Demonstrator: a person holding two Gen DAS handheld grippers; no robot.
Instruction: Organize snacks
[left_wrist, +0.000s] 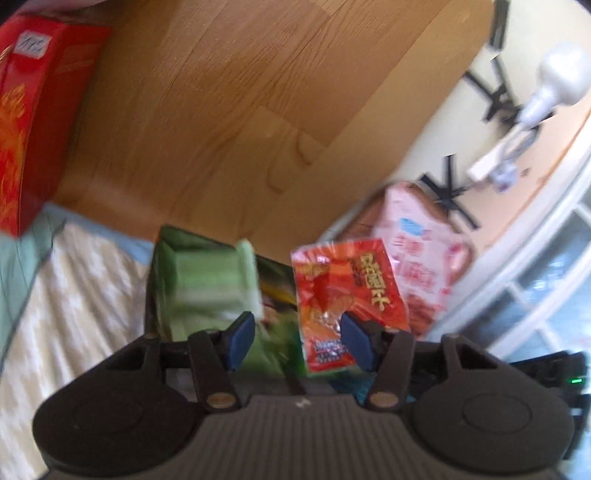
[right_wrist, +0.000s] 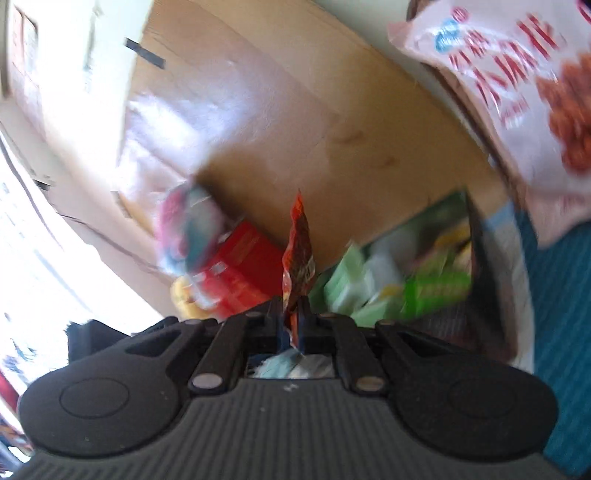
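Packet (right_wrist: 298, 254), small and red, stands edge-on and upright between the closed fingers of the right gripper (right_wrist: 291, 325), long axis pointing away from it. The left gripper (left_wrist: 297, 341) is spread wide and empty. The green snack box (right_wrist: 402, 277) lies just right of the packet.

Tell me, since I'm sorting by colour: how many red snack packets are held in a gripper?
1: a small red packet pinched edge-on in the right gripper. The left gripper is open. Others may be hidden.

The green snack packets (right_wrist: 399, 284) are smeared by motion blur, their print unreadable. The pink bag (right_wrist: 517, 92) and red box (left_wrist: 26, 122) are cut off by picture edges.
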